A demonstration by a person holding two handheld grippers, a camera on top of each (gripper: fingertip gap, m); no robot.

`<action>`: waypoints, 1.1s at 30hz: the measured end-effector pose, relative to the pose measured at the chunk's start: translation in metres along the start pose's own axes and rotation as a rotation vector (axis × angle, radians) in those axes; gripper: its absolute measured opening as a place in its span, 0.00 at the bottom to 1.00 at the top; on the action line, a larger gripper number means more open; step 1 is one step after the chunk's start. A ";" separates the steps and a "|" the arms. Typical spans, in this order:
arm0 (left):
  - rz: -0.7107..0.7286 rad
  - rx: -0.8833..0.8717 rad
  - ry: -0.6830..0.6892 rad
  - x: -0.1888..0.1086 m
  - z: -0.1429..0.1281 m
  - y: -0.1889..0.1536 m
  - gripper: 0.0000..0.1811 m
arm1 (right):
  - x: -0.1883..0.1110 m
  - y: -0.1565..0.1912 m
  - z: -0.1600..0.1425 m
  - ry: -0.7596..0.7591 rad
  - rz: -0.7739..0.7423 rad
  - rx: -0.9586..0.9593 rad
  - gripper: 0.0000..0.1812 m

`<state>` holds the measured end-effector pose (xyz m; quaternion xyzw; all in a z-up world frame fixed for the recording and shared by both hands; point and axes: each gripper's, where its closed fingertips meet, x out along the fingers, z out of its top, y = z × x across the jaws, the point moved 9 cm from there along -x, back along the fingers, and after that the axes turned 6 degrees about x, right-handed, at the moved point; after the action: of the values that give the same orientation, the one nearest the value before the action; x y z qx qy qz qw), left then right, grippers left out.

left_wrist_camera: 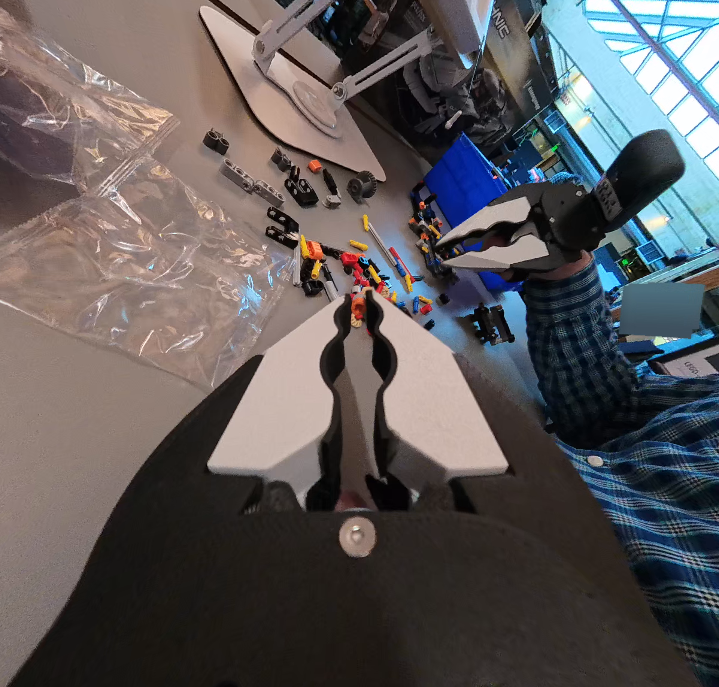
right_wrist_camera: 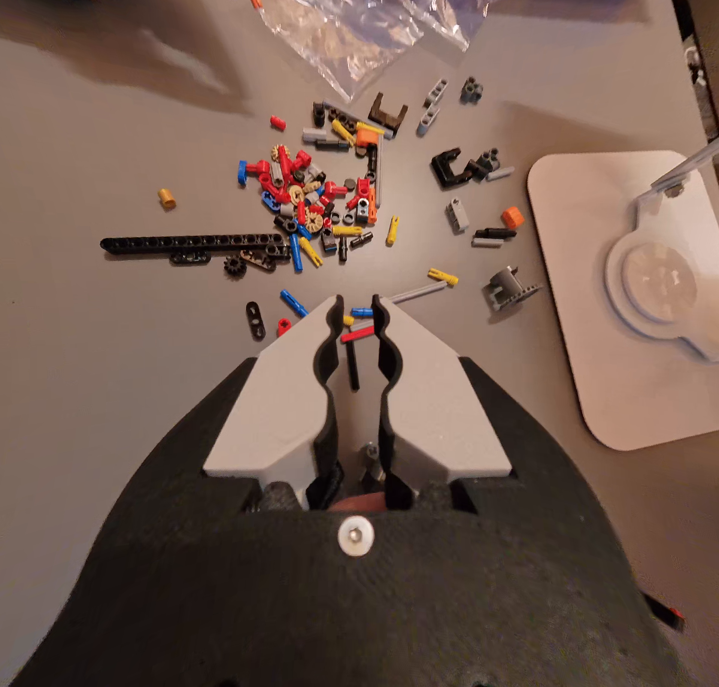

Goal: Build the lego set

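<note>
We hold both grippers above the grey table [right_wrist_camera: 97, 357]: right gripper [right_wrist_camera: 357, 298] parted over scattered lego pieces [right_wrist_camera: 307, 201], left gripper [left_wrist_camera: 357, 298] narrowly parted, seemingly empty.

My hand-held gripper [right_wrist_camera: 356, 302] has grey fingers [right_wrist_camera: 288, 396], a black body, one silver screw [right_wrist_camera: 356, 536]; my sleeve [left_wrist_camera: 583, 341] is blue plaid.

Left wrist view skims low, tilted across the table [left_wrist_camera: 97, 415]; right wrist view looks steeply down — both share the scattered lego pieces [right_wrist_camera: 307, 197].
</note>
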<state>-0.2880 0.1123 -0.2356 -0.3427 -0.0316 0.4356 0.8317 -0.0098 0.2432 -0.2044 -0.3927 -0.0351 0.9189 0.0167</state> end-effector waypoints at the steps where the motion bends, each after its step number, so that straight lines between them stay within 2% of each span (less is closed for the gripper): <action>1: 0.005 0.002 0.008 0.001 0.000 0.000 0.02 | 0.000 0.000 0.001 -0.018 0.006 -0.006 0.07; 19: 0.060 -0.018 0.070 0.010 -0.001 0.005 0.02 | -0.010 0.003 -0.005 -0.134 0.014 -0.026 0.06; 33: 0.068 -0.032 0.097 0.013 -0.001 0.007 0.02 | -0.010 0.000 -0.009 -0.130 0.007 -0.016 0.06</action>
<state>-0.2847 0.1244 -0.2439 -0.3775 0.0136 0.4459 0.8115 0.0040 0.2433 -0.2031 -0.3325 -0.0424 0.9421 0.0081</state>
